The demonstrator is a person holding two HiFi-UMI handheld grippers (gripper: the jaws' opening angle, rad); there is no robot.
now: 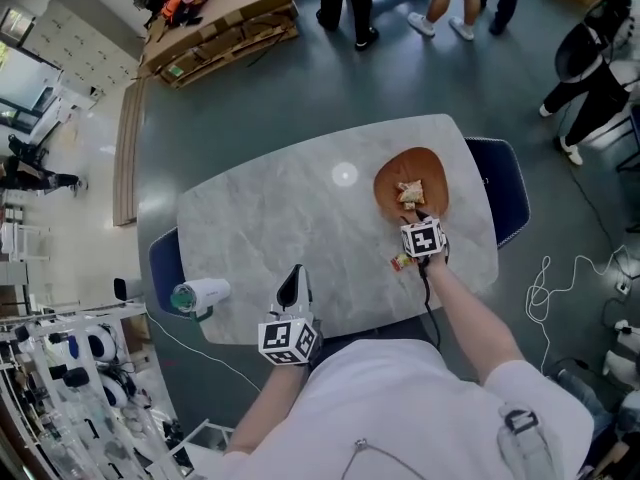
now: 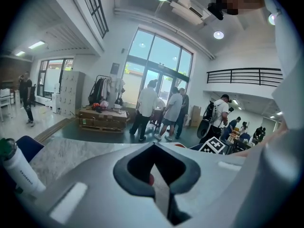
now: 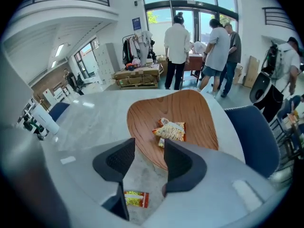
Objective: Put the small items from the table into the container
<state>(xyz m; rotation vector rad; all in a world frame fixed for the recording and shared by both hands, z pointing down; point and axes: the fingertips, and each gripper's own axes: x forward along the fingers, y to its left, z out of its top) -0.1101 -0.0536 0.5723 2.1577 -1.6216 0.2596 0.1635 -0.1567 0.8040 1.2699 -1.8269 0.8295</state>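
A wooden tray (image 1: pixel 428 168) lies on the right side of the marble table (image 1: pixel 290 218) and holds a few snack packets (image 1: pixel 409 192). In the right gripper view the tray (image 3: pixel 190 110) and its packets (image 3: pixel 170 130) lie just beyond my right gripper (image 3: pixel 148 158). That gripper is open with nothing between its pads. A small red-and-yellow packet (image 3: pixel 136 198) lies on the table under it, also seen in the head view as the packet (image 1: pixel 402 261) beside my right gripper (image 1: pixel 416 216). My left gripper (image 1: pixel 293 278) hovers at the near table edge, its jaws (image 2: pixel 153 167) closed together and empty.
A white bottle with a green cap (image 1: pixel 200 294) lies at the table's near left edge, seen as the bottle (image 2: pixel 19 167) in the left gripper view. Blue chairs stand at the right (image 1: pixel 512 193) and left (image 1: pixel 163 264). Several people (image 3: pixel 199 46) and a pallet of boxes (image 1: pixel 220 28) are beyond the table.
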